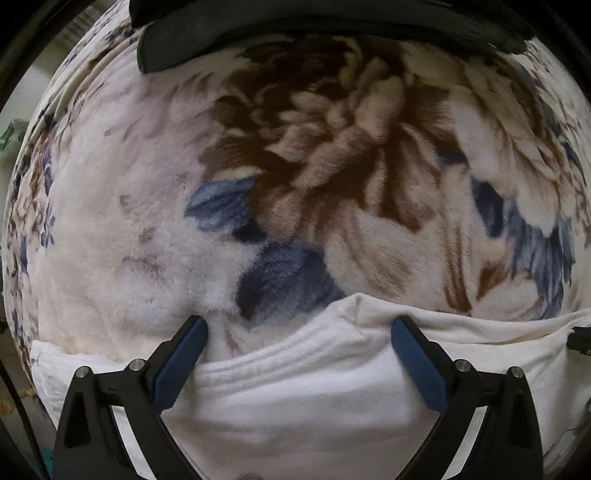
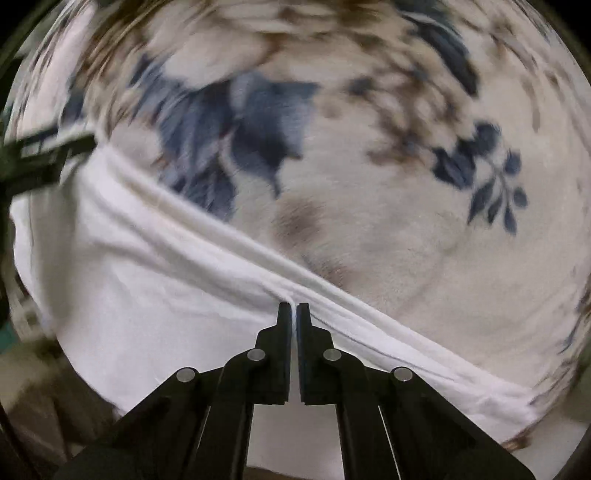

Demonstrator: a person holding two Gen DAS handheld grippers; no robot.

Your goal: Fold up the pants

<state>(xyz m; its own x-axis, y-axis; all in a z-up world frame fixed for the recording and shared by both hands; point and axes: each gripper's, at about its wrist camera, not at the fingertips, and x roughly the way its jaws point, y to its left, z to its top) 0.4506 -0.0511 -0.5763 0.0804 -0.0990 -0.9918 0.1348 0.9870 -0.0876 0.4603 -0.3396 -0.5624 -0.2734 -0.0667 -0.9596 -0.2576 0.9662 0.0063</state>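
Note:
White pants [image 1: 295, 398] lie on a plush floral blanket [image 1: 147, 221]. My left gripper [image 1: 299, 323] points straight down over their upper edge, jaws wide open. Its blue pads [image 1: 181, 365] stand either side of a raised fold and grip nothing. In the right wrist view the pants [image 2: 147, 288] run as a band from upper left to lower right. My right gripper [image 2: 293, 306] is shut at their folded edge, where the cloth puckers between the tips. The left gripper's dark frame [image 2: 44, 155] shows at the left edge of this blurred view.
A dark folded garment [image 1: 295, 22] lies at the far end of the blanket. The blanket [image 2: 406, 221], printed with brown and blue flowers, spreads beyond the pants. Its edge and the room's floor show at the far left.

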